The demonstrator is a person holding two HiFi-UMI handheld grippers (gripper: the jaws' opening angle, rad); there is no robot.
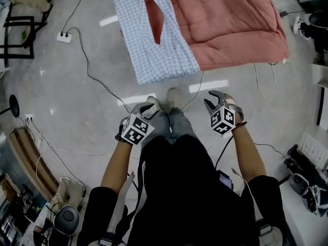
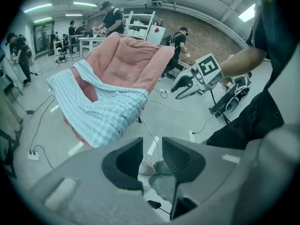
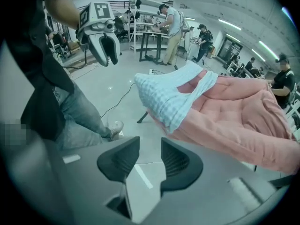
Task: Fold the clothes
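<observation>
A blue-and-white checked garment lies spread on a pink quilted pad, its lower edge hanging over the near side. Both grippers are held low in front of the person, well short of the cloth. My left gripper is open with nothing between its jaws; in its own view only floor and a shoe show through the gap. My right gripper is open and empty too. The garment drapes off the pad's corner in both gripper views.
Cables trail across the grey floor, and a power strip lies at the far left. White tape marks sit near the person's feet. Several people stand at tables in the background. Equipment lies at the right.
</observation>
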